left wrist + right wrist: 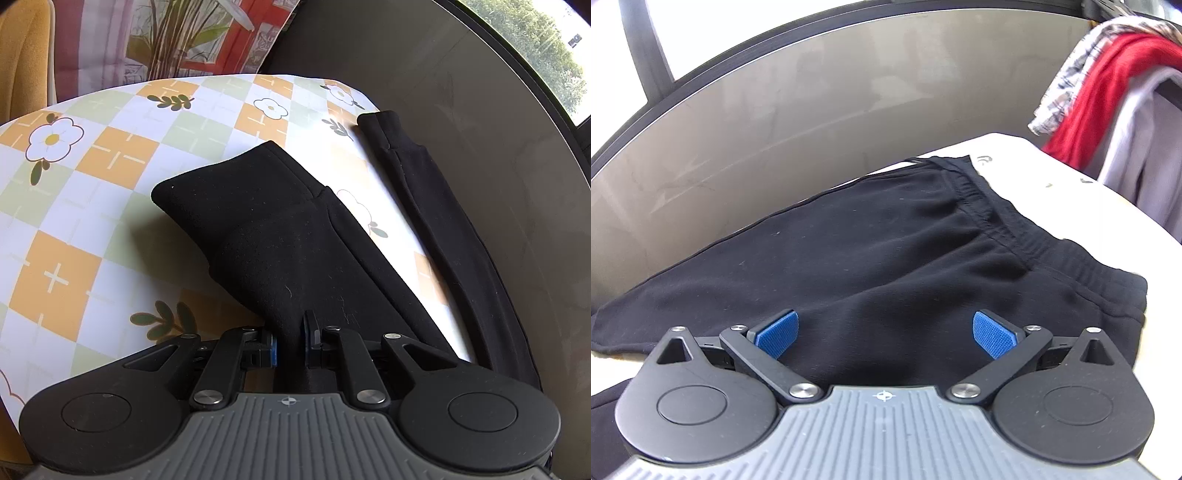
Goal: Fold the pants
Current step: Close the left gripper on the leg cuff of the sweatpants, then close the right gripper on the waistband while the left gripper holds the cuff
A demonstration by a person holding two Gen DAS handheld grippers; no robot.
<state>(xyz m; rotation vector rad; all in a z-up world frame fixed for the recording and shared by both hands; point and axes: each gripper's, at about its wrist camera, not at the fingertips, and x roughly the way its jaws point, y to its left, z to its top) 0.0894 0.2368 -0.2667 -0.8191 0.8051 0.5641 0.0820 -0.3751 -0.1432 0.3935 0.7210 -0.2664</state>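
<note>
- The black pants (pixel 295 243) lie on a table with a flowered checkered cloth (pixel 92 173); the fabric is soft and matte, with small bits of lint.
- The left gripper (pixel 291 347) is clenched on a fold of one leg, and the cloth rises straight ahead of its fingers to the cuff (pixel 229 192).
- The second leg (pixel 443 229) lies flat, ahead and to the right, apart from the first one.
- The right gripper (pixel 884 334) is released, jaws spread wide, just above the seat of the pants; the elastic waistband (pixel 1004 225) is ahead and to the right of it.
- The pinched cloth hides the inner faces of the left pads.
- The right view is overexposed, so the table pattern there is hard to read.
- The second leg runs along the table edge; left of the left gripper the cloth is bare.
</note>
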